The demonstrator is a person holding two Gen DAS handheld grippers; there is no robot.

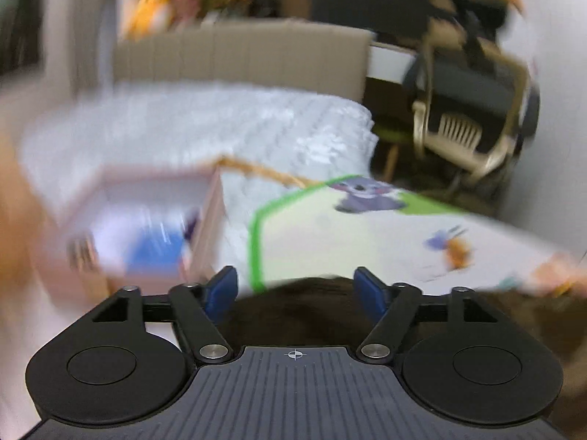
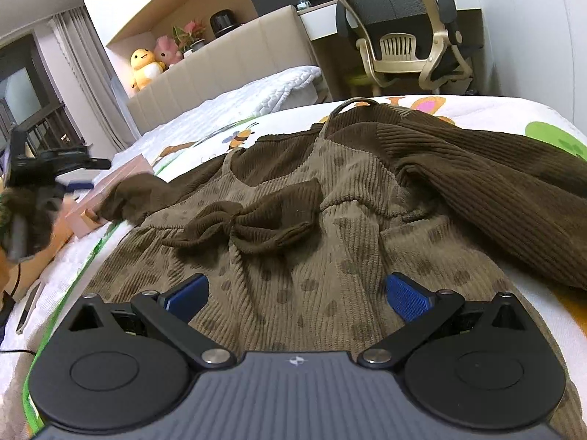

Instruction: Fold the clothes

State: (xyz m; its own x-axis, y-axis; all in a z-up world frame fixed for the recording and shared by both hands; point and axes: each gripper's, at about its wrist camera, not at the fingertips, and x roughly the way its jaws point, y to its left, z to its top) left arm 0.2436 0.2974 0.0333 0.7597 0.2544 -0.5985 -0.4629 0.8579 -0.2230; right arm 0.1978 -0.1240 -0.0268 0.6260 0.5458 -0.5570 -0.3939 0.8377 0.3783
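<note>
**Both claws spread wide over the brown dress, neither gripping**

Right gripper (image 2: 295, 293): blue pads (image 2: 409, 299) stand far apart, nothing pinched between them. It hangs low over the skirt of the brown dress (image 2: 330, 227); whether the tips touch the cloth cannot be told. Jaws released.

Dress: ribbed corduroy-like fabric, lighter tan body with darker spots, dark brown sleeves. Lies spread on the cartoon-print blanket (image 2: 495, 108) on the bed. A dark brown bow (image 2: 256, 220) sits at the waist, just ahead of the right claw. One sleeve (image 2: 506, 183) stretches out to the right; the other sleeve's cuff (image 2: 128, 196) reaches the left edge of the bed, beside a pink box (image 2: 110, 190).

Left gripper (image 1: 295, 289): view heavily motion-blurred. Blue pads (image 1: 220, 289) well apart, jaws released, nothing clamped. Dark brown cloth (image 1: 293, 311) lies between and below the fingers; contact cannot be judged. The same gripper shows at the far left of the right wrist view (image 2: 55, 168), off the bed's edge.

Background: office chair (image 2: 403, 29), beige headboard (image 2: 227, 62), yellow plush toy (image 2: 145, 66)
</note>
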